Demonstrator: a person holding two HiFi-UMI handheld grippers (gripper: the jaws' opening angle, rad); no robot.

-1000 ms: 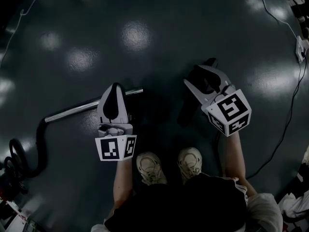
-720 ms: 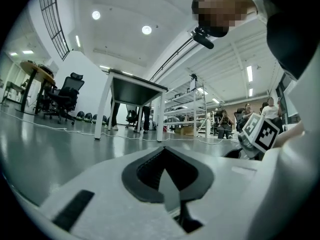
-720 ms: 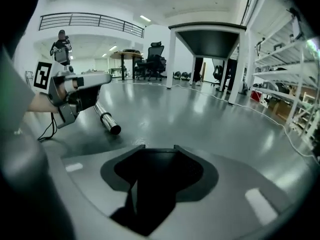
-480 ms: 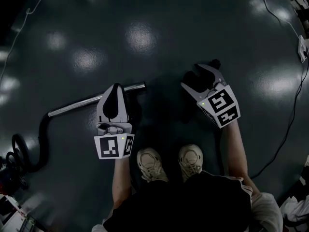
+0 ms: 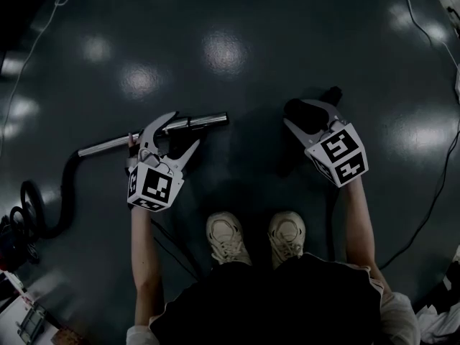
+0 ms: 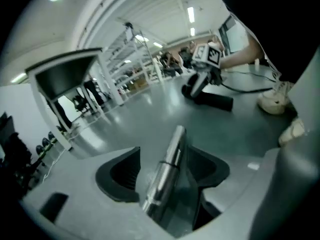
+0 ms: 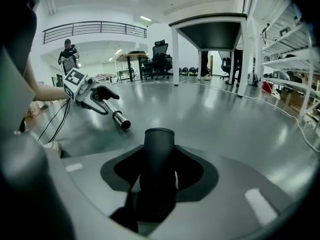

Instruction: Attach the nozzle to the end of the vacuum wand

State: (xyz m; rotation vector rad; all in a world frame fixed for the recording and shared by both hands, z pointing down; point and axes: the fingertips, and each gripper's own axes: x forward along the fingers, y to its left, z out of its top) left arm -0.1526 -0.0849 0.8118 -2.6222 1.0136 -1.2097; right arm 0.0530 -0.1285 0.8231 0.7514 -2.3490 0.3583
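The chrome vacuum wand lies on the dark floor with its free end pointing right. My left gripper straddles it near that end. In the left gripper view the wand runs between the jaws of my left gripper; they have just been opening and stand wide, not clamping it. My right gripper is shut on the black nozzle, to the right of the wand's end. Its jaws have just been closing, and the nozzle's tube stands upright between the pads.
A black hose curves from the wand's left end to the vacuum body. A person's shoes stand just behind the grippers. A cable trails along the right. A table and shelves stand farther off.
My left gripper has rolled, dropped onto the wand and opened its jaws around it. My right gripper has sunk a little with the nozzle.
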